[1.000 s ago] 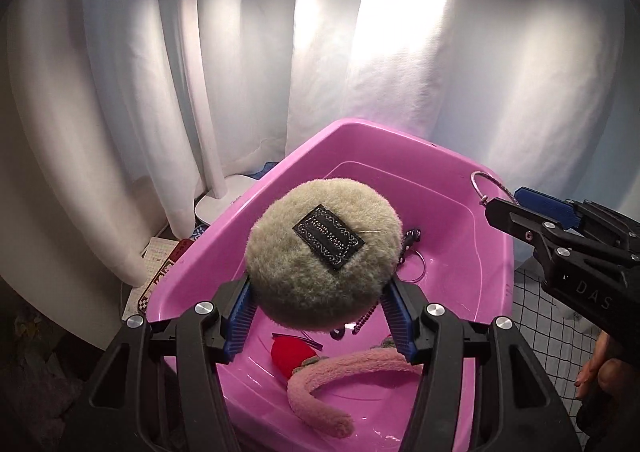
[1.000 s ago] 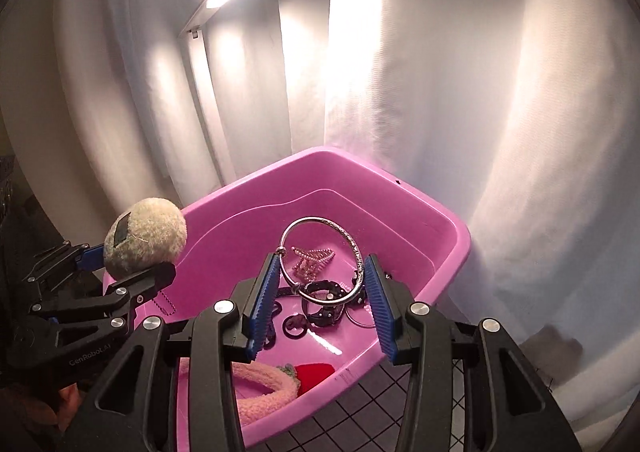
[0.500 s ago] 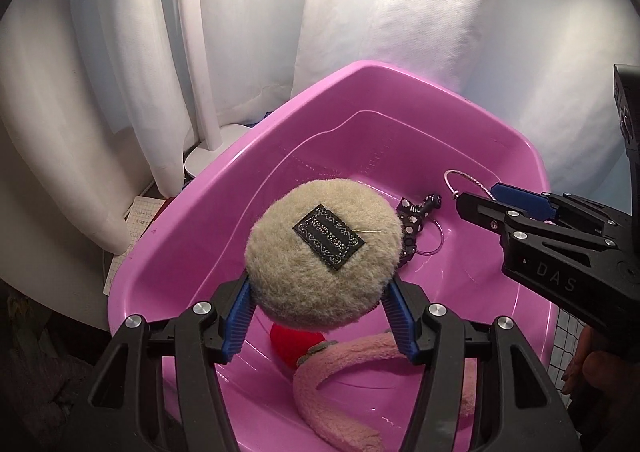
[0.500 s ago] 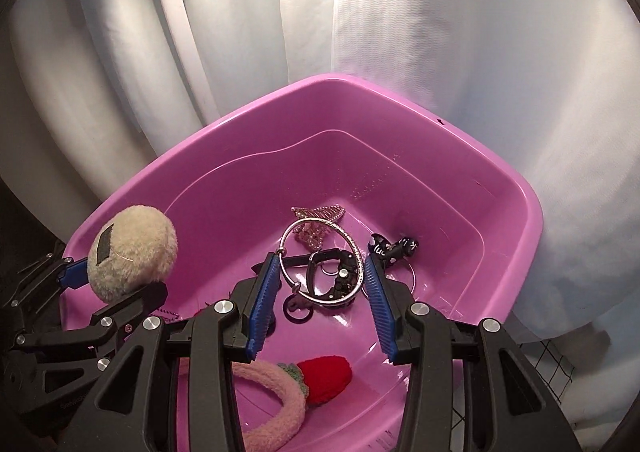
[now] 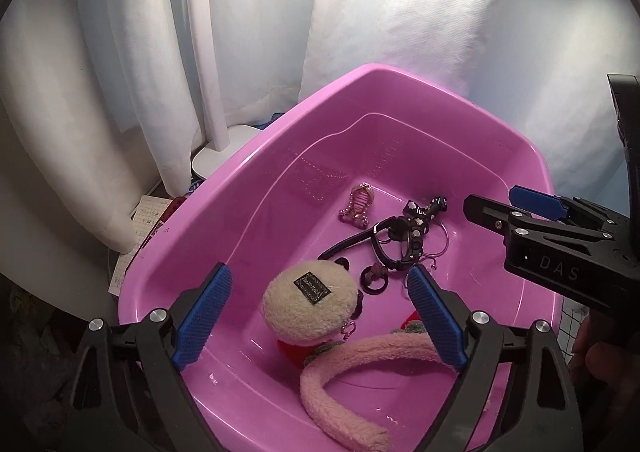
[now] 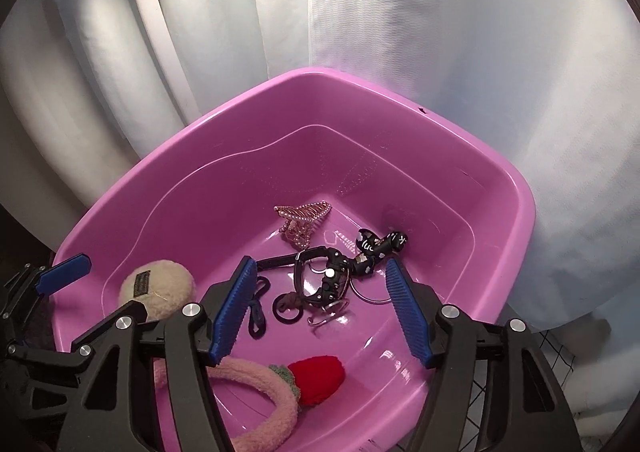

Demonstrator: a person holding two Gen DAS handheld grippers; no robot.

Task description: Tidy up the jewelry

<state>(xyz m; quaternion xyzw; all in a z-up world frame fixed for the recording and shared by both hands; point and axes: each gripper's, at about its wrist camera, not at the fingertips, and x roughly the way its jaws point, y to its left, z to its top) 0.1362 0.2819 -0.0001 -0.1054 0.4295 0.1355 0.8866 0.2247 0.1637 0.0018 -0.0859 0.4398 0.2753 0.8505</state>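
Observation:
A pink plastic tub (image 5: 256, 171) (image 6: 516, 191) holds the jewelry. A beige fluffy pom-pom (image 5: 310, 306) (image 6: 158, 288) with a black label lies in it, on a red strawberry (image 6: 318, 374) and a pink fuzzy headband (image 5: 360, 356) (image 6: 256, 376). Black accessories (image 5: 400, 240) (image 6: 332, 276), a thin silver hoop (image 5: 438, 250) (image 6: 370, 298) and a rose-gold pearl clip (image 5: 356, 205) (image 6: 304, 217) lie in the middle. My left gripper (image 5: 320, 316) is open above the pom-pom. My right gripper (image 6: 324, 310) is open and empty above the black pieces.
A white lamp base (image 5: 224, 149) and its post stand behind the tub's left side. White curtains hang all around the back. Papers (image 5: 140, 219) lie left of the tub. A grid-patterned surface (image 6: 560, 356) shows at the right.
My left gripper has opened and the pom-pom has dropped into the tub. My right gripper has opened and let go of the silver hoop, which now lies among the black pieces.

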